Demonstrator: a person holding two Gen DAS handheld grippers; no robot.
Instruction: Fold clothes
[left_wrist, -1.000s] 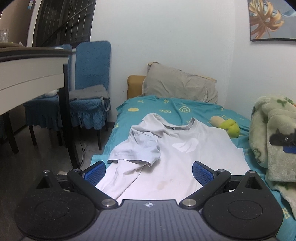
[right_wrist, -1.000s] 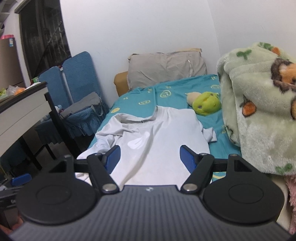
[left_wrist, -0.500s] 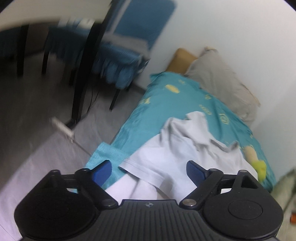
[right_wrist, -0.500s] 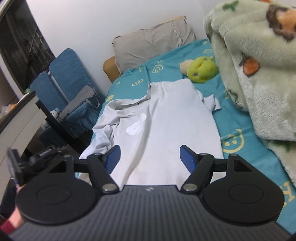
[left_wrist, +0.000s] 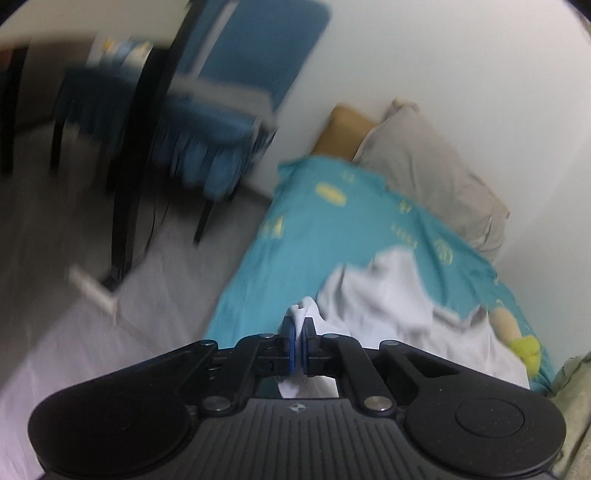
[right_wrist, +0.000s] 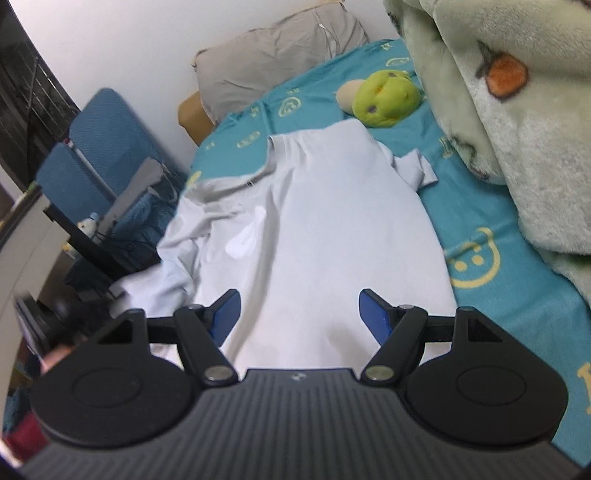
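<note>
Left claw (left_wrist: 298, 334) (clamped) on lengthwise shirt (right_wrist: 314, 236)

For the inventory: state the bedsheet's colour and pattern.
Teal bedsheet printed with yellow smiley motifs, clearest in the right wrist view.

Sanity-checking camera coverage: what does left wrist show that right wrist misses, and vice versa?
Left wrist only: the left claw shut on a bunched edge of the white t-shirt, plus the grey floor beside the bed; the picture is motion-blurred.

Right wrist only: the right claw open above the shirt's lower part, holding nothing; the fleece blanket in full; the shirt's sleeve lying on the sheet.

Both: the shirt, teal sheet, grey pillow, green plush toy, blue chair.
</note>
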